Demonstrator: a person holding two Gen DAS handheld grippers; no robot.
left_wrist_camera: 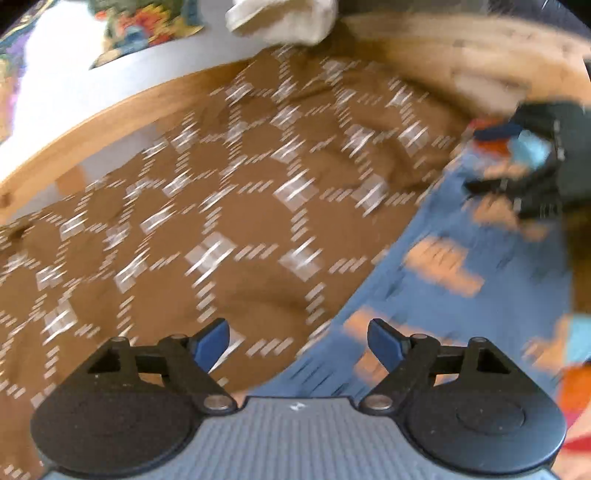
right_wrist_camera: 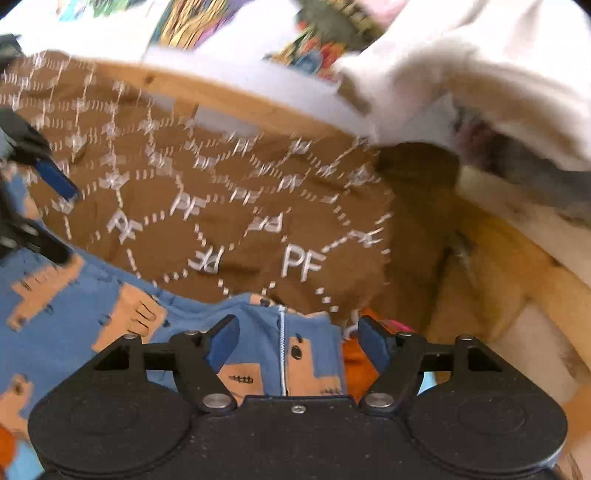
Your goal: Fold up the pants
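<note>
The brown pants (left_wrist_camera: 240,206) with a white "PF" pattern lie spread flat and fill the middle of both views (right_wrist_camera: 221,206). My left gripper (left_wrist_camera: 297,332) hovers over the pants' near edge, where brown meets blue. Its jaws stand wide with nothing between them. My right gripper (right_wrist_camera: 297,328) is open too and empty, above the zipper of a blue garment just in front of the pants. Each gripper also shows blurred at the side of the other's view, beside the pants: the right gripper (left_wrist_camera: 491,158) and the left gripper (right_wrist_camera: 55,214).
A blue garment (left_wrist_camera: 461,295) with orange patches lies against the pants' near side (right_wrist_camera: 74,314), with orange cloth (right_wrist_camera: 354,362) beside it. A curved wooden rim (left_wrist_camera: 92,125) runs behind the pants. White cloth (right_wrist_camera: 461,55) and a colourful printed fabric (left_wrist_camera: 147,26) lie beyond.
</note>
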